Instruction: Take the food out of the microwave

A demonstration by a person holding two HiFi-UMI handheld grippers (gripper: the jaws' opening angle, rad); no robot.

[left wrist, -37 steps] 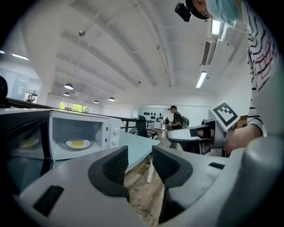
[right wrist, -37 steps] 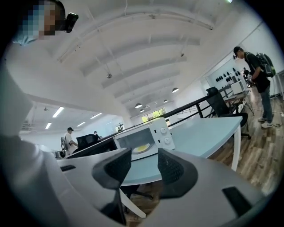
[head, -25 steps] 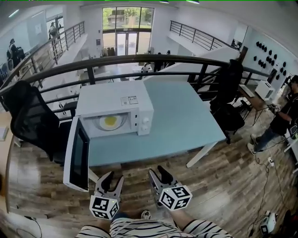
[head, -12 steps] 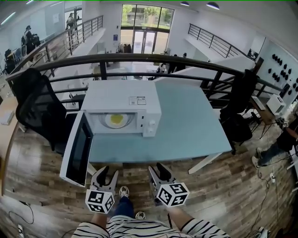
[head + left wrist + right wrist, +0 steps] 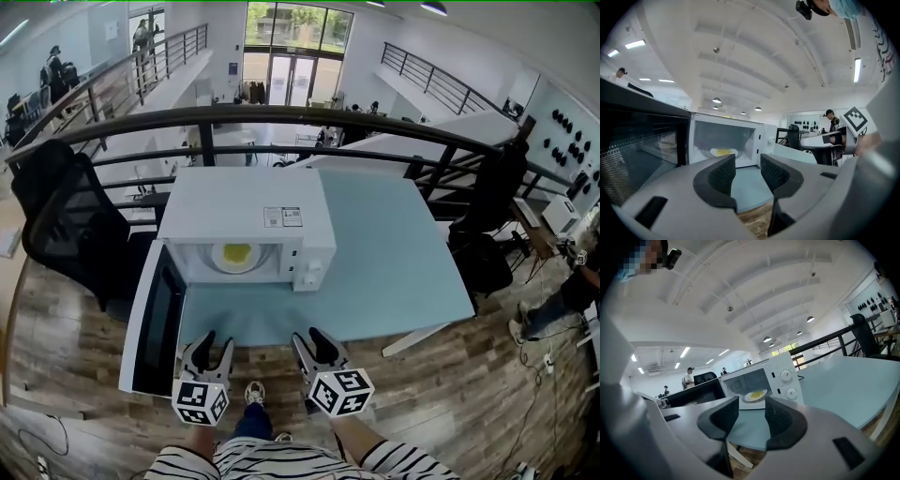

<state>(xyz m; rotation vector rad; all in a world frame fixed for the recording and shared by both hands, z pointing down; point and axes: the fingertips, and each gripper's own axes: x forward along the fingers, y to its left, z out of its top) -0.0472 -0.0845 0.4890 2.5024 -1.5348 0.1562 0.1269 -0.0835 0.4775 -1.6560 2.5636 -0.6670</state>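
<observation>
You've closed in during the last second: the left gripper (image 5: 214, 343) and right gripper (image 5: 310, 337), which hung back over the floor, now reach the counter's (image 5: 403, 262) near edge, facing the open microwave (image 5: 246, 211), so I'd judge the reach inside comes next. Both sets of fingers (image 5: 721, 174) are spread with nothing between them. The food (image 5: 234, 252), yellow on a white plate (image 5: 756, 395), sits inside the cavity (door (image 5: 155, 323) swung out along the counter's left edge). Only the head view shows both grippers against that edge. The left gripper view adds the door's mesh, the right gripper view the two dials (image 5: 786, 376).
</observation>
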